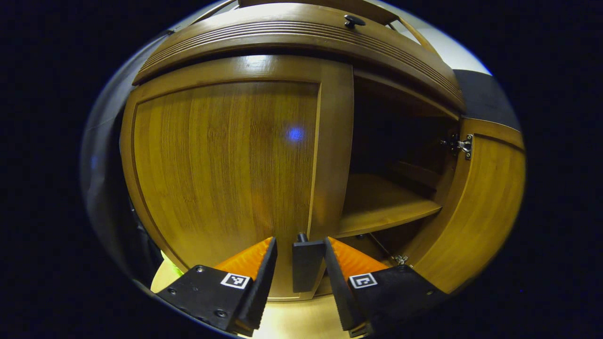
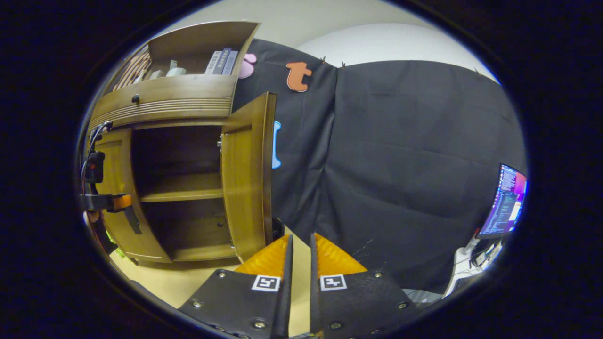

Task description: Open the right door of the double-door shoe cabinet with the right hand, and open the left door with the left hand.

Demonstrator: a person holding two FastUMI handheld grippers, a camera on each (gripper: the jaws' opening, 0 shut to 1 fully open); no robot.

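Left door (image 1: 226, 165) is closed, straight ahead of the left tool (image 1: 300, 263), whose fingers stand apart around its black handle (image 1: 306, 263) without pressing. Right door (image 2: 247, 174) stands open; right tool (image 2: 300, 263), narrow and empty, is well apart.

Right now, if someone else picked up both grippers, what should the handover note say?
Left gripper: open, at the left door, its fingers on either side of the dark handle at that door's inner edge, not clamped on it.
Right gripper: nearly shut, holding nothing, drawn back from the cabinet and aimed at the booth wall.
Right door: swung wide open, shelf inside exposed.
Done: right door opened.
Left: close the left gripper on the handle and pull the left door open; it looks shut.
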